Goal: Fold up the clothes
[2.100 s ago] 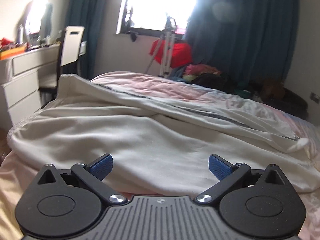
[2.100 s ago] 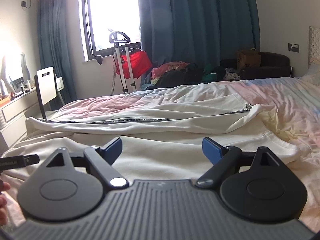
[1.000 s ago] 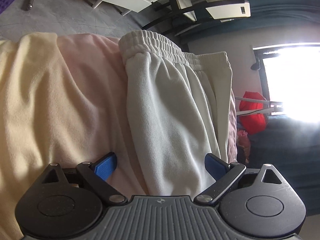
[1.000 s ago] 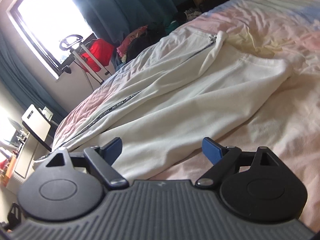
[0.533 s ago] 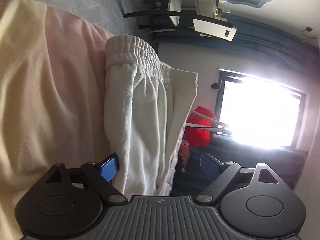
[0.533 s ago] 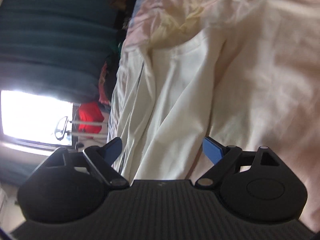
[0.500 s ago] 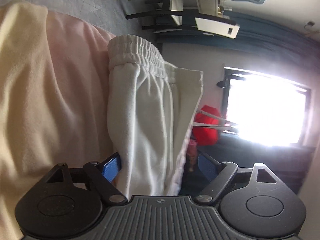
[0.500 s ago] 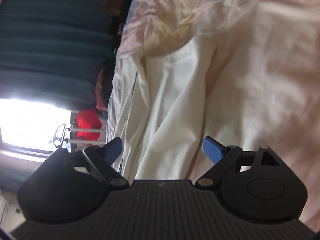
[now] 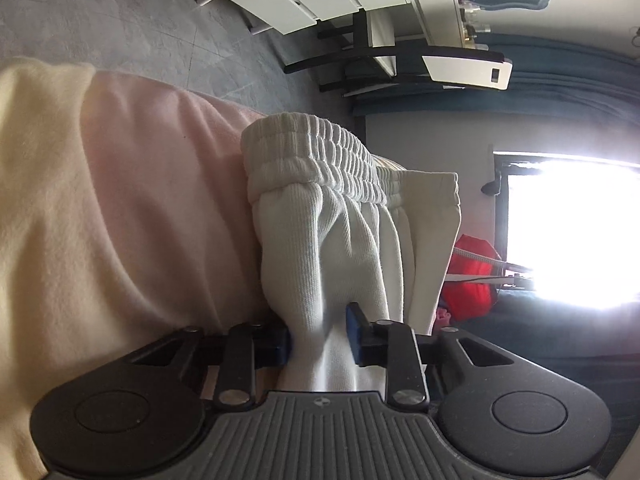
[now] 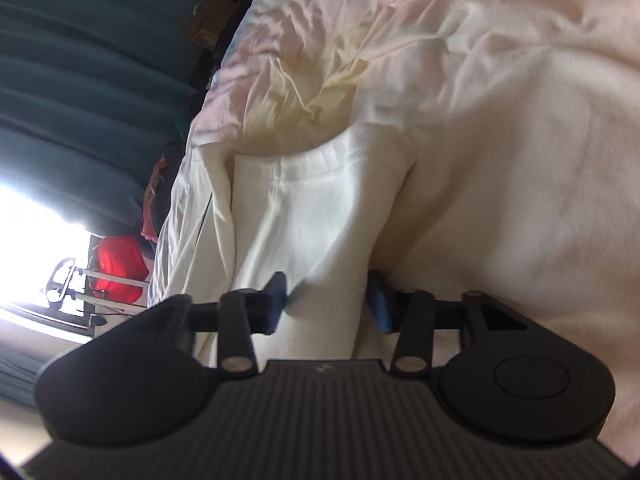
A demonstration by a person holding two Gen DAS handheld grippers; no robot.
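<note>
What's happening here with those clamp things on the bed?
A person is folding a pair of white trousers laid on a bed, using a hand-held gripper in each hand. The left gripper is pinched on the fabric near the elastic waistband. The right gripper has closed around the fabric near the hem.

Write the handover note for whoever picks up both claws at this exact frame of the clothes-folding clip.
Left claw: shut on the white trousers, gripping the fabric just below the elastic waistband.
Right claw: closed in on the same garment near its hemmed leg end; the view is blurred, but it looks shut on the cloth.
The trousers lie lengthwise on the pink and yellow bedspread, legs together.
Done: both ends gripped.
Left: lift and bring one end over to the other, flatten, then fold again if needed.
</note>
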